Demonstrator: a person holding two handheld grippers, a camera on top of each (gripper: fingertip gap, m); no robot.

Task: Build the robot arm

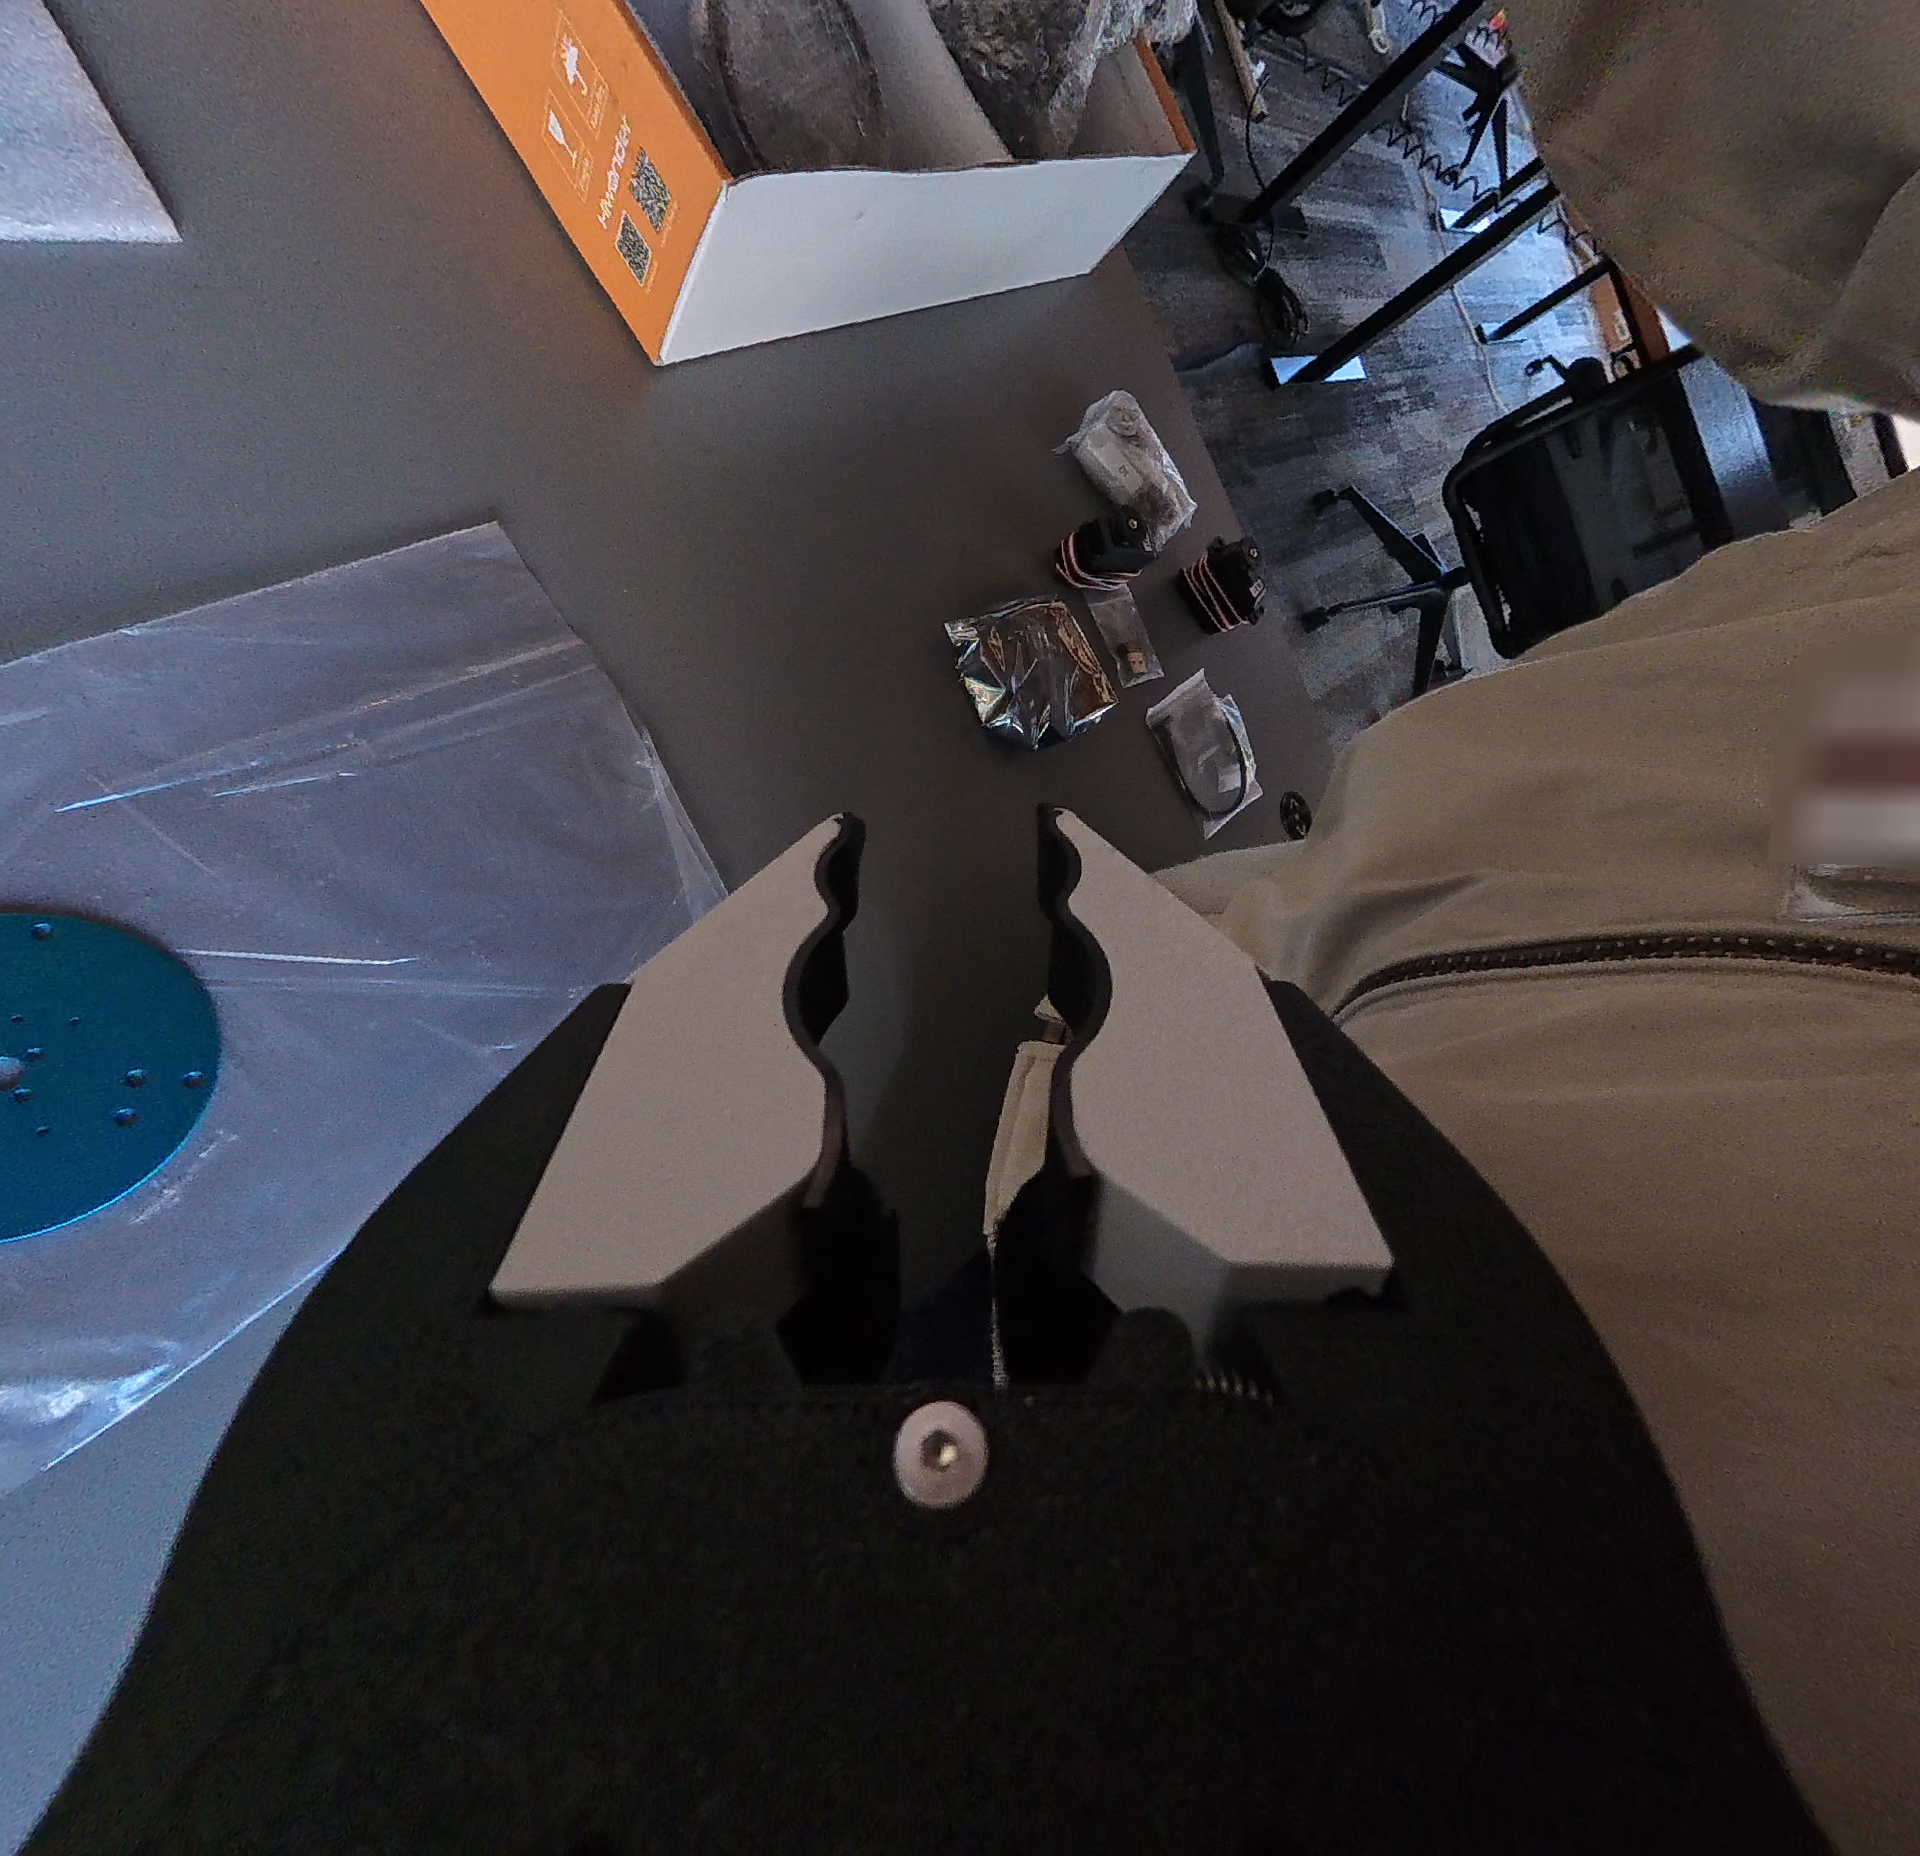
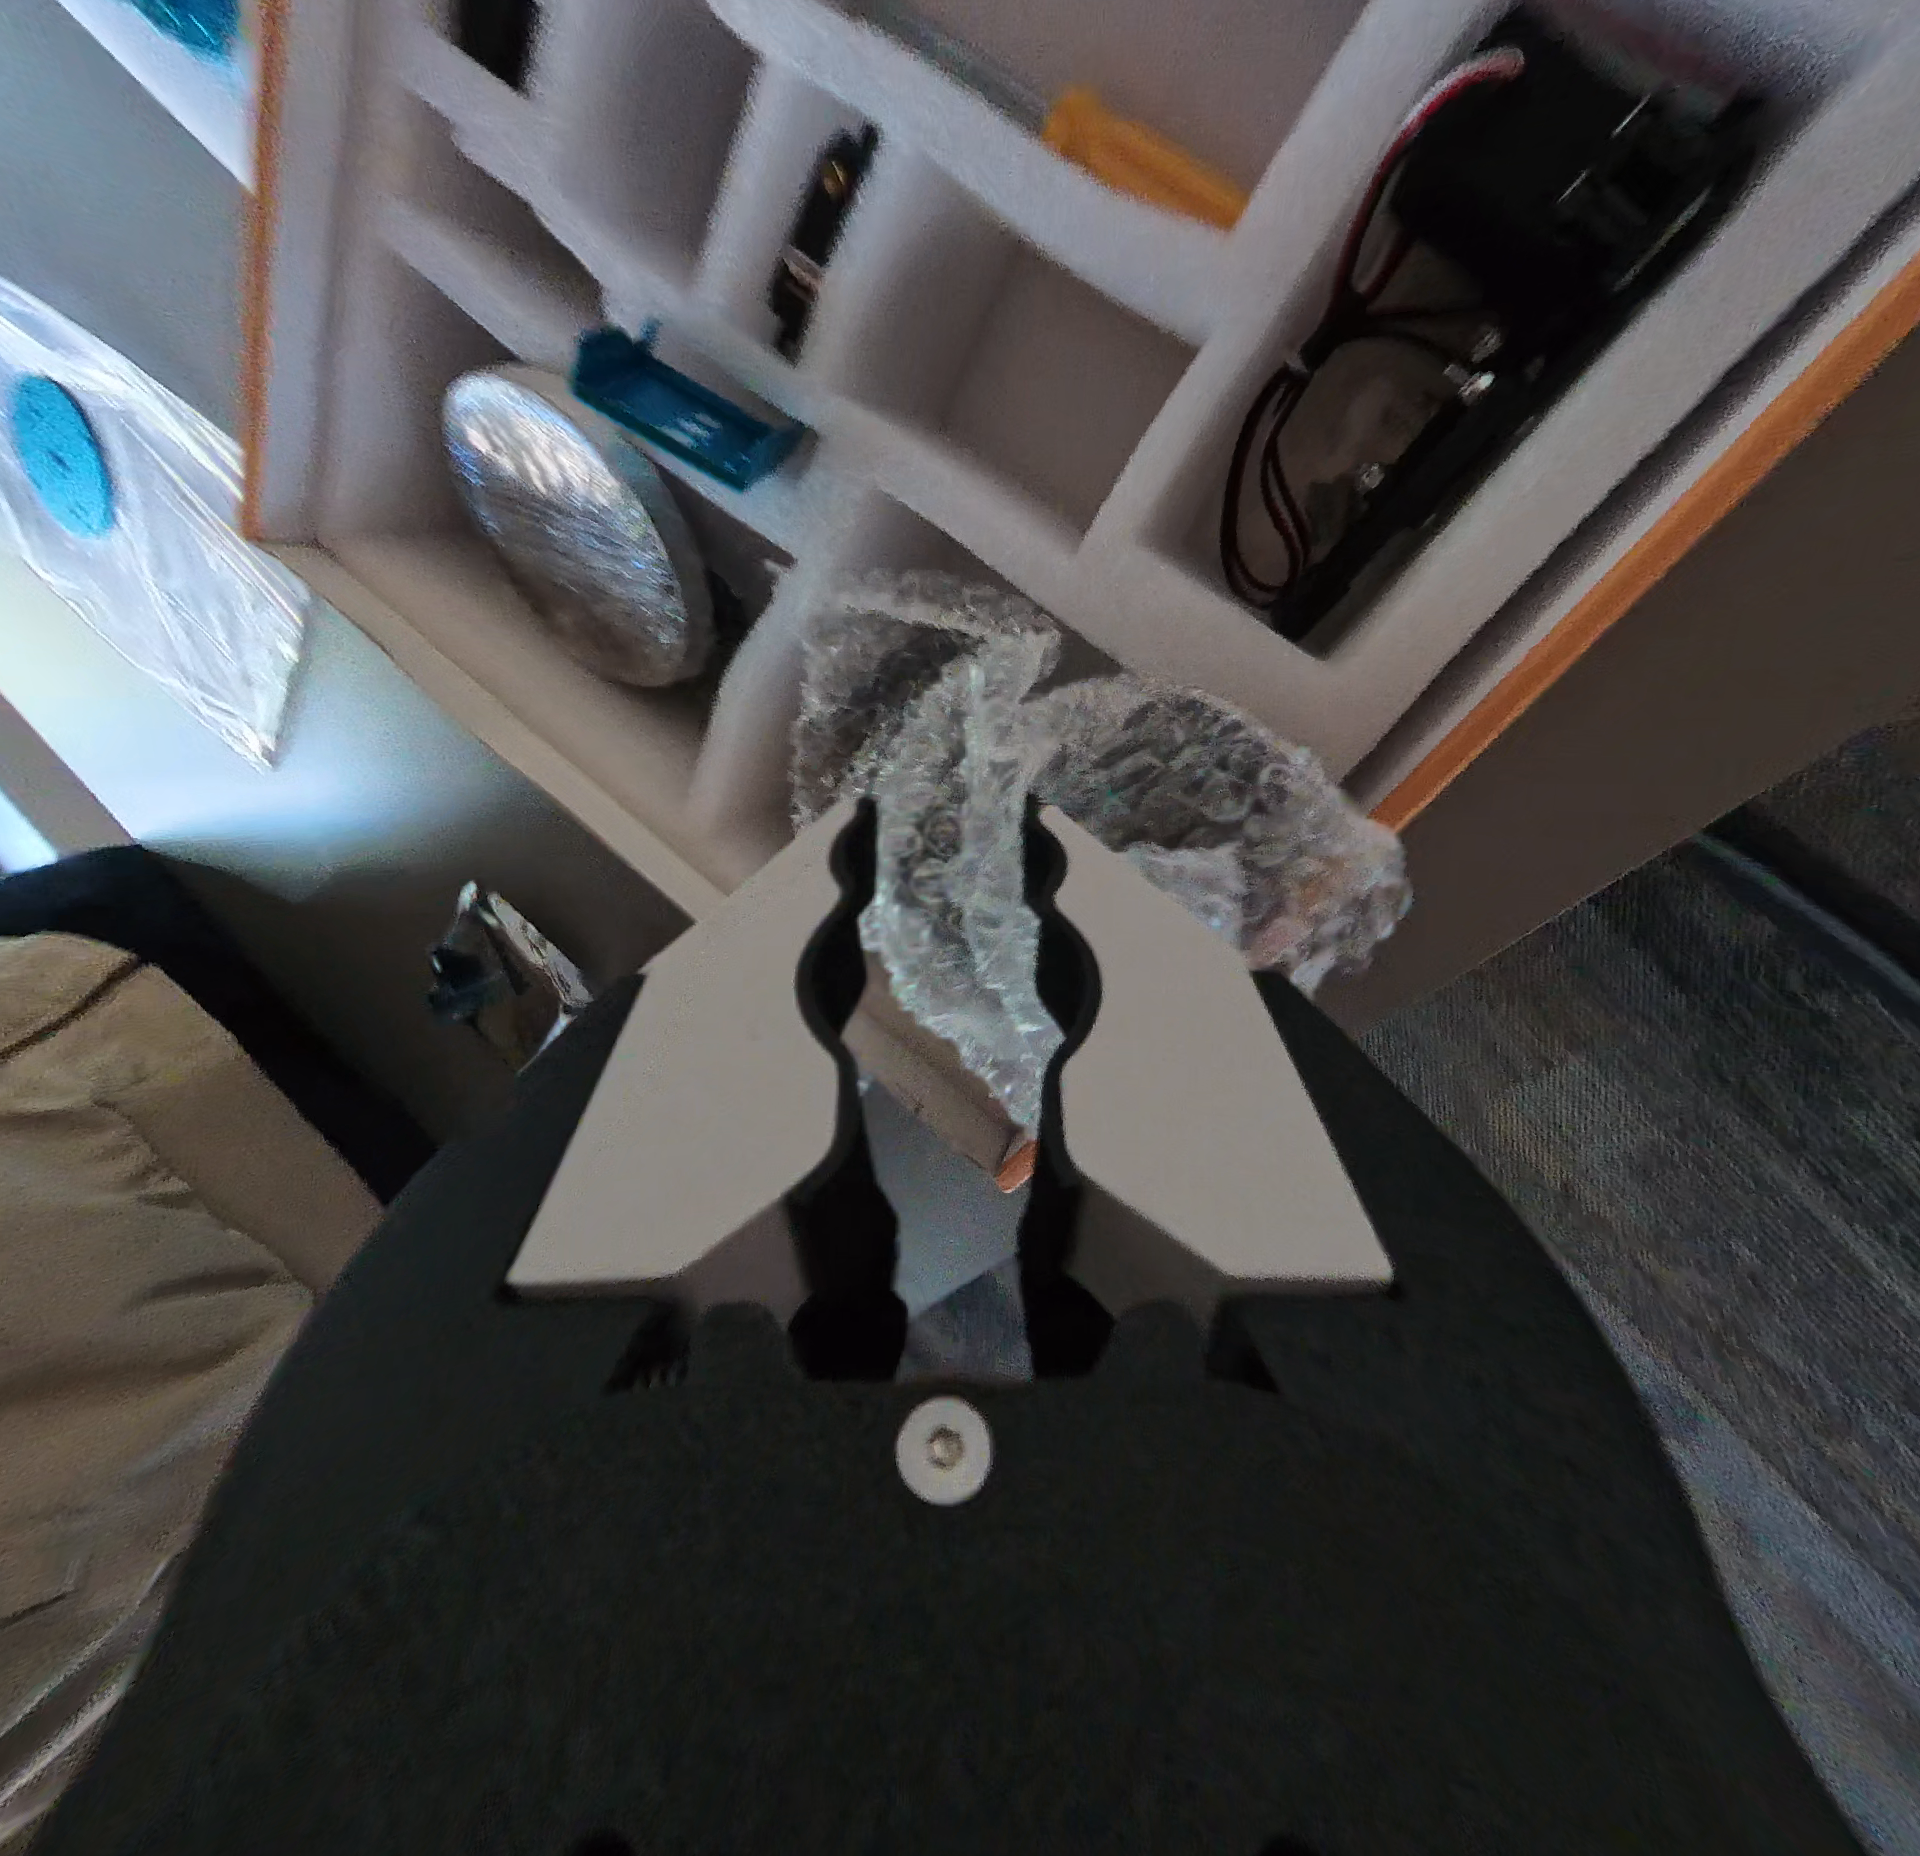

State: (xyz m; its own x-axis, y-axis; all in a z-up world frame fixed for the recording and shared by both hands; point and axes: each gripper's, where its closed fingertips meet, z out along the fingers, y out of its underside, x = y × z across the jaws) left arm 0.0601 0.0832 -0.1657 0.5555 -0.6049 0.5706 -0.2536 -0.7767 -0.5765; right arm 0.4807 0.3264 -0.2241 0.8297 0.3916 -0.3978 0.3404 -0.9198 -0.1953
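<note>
My right gripper [image 2: 948, 819] is shut on the loose end of a bubble-wrapped bundle [image 2: 1164, 819]. It holds the bundle in the air over the near corner of an orange-edged box [image 2: 1621, 559] lined with white foam. The wrap runs between the jaws and a dark part shows inside it. My left gripper [image 1: 948, 824] is open and empty above the dark table [image 1: 364, 383]. A group of small bagged parts [image 1: 1039, 668] and black servos [image 1: 1107, 554] lies on the table just beyond its tips.
The foam compartments hold a silver-wrapped disc [image 2: 566, 528], a blue bracket [image 2: 681, 419], a black battery holder with wires [image 2: 1455, 352] and a yellow piece [image 2: 1138, 159]. A blue disc [image 1: 83, 1074] lies on a clear plastic bag [image 1: 343, 767]. A person's beige jacket [image 1: 1610, 1079] is close on the right. Some 50 cm of space lies between my two pairs of fingers.
</note>
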